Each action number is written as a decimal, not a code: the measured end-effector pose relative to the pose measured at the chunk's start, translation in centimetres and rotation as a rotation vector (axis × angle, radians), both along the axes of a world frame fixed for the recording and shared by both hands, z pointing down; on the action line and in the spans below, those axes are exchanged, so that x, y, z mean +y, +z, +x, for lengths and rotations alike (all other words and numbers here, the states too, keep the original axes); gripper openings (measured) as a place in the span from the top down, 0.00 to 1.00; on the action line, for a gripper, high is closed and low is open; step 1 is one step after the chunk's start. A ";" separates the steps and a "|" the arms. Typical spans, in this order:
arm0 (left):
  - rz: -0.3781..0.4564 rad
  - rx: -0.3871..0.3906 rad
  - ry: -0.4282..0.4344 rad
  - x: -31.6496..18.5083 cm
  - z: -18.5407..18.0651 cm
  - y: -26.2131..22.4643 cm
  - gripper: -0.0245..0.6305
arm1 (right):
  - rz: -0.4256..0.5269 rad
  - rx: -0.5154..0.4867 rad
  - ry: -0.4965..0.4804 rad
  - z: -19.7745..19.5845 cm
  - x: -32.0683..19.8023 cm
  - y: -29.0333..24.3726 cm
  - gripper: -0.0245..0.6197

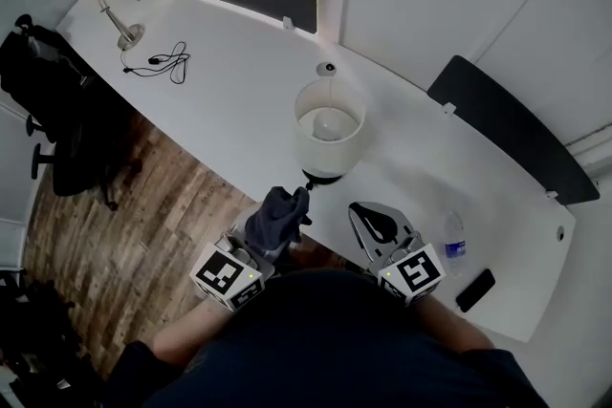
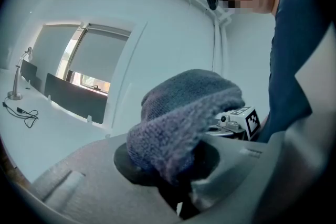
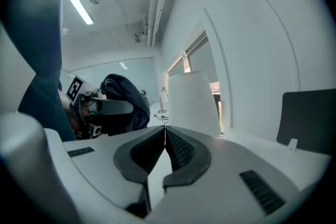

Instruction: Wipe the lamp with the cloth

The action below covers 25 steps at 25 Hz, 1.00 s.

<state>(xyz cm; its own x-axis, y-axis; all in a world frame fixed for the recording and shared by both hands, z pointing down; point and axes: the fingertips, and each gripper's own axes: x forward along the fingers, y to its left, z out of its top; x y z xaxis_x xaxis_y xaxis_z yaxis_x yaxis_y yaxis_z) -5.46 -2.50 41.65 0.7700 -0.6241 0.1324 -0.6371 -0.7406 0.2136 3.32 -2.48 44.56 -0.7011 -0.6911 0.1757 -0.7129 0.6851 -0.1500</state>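
At the far left of the head view a black office chair (image 1: 59, 134) stands on the wood floor (image 1: 163, 225). Above it, on the upper left end of the white table (image 1: 229, 62), sit a slim desk light (image 1: 117, 12) and a loose black cable (image 1: 168, 62).

Lower centre, the left gripper (image 1: 283, 223) is clamped on a dark blue-grey knitted cloth (image 1: 275, 221). In the left gripper view the cloth (image 2: 184, 113) bulges up in a thick fold from between the pads of the left gripper (image 2: 178, 170). The cloth's upper tip reaches to just beside the dark base of the lamp (image 1: 325, 148), perhaps touching it; the overhead angle does not settle this.

The lamp stands upright at the frame's middle, its white shade open at the top with the bulb showing inside.

Right of the cloth, the right gripper (image 1: 364, 216) is at the table's near edge, holding nothing. In its own view its jaws meet at the tips, and the lamp (image 3: 191, 102) stands just beyond them.

Further right on the table lie a clear water bottle (image 1: 454, 245) and a black phone (image 1: 475, 289).
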 end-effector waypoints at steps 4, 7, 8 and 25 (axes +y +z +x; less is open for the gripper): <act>0.012 0.004 0.078 -2.6 -1.9 -0.3 0.86 | 0.037 0.014 0.132 0.1 -2.5 -1.2 0.95; 0.028 0.006 0.144 -4.1 -2.7 -0.5 0.86 | 0.038 0.025 0.226 0.3 -3.8 -1.6 0.95; 0.033 0.004 0.163 -4.6 -2.9 -0.7 0.86 | 0.041 0.029 0.251 0.5 -4.2 -1.7 0.95; 0.050 -0.305 0.089 -10.4 -1.2 0.7 0.86 | 0.109 0.036 0.229 3.8 -9.8 -3.5 0.95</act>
<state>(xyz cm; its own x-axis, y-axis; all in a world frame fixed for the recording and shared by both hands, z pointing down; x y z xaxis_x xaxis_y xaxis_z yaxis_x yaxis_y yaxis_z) -6.61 -12.89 42.34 0.7517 -0.5674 0.3363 -0.5980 -0.8014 -0.0154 7.09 -12.26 41.10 -0.5190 -0.8472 0.1137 -0.8547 0.5162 -0.0555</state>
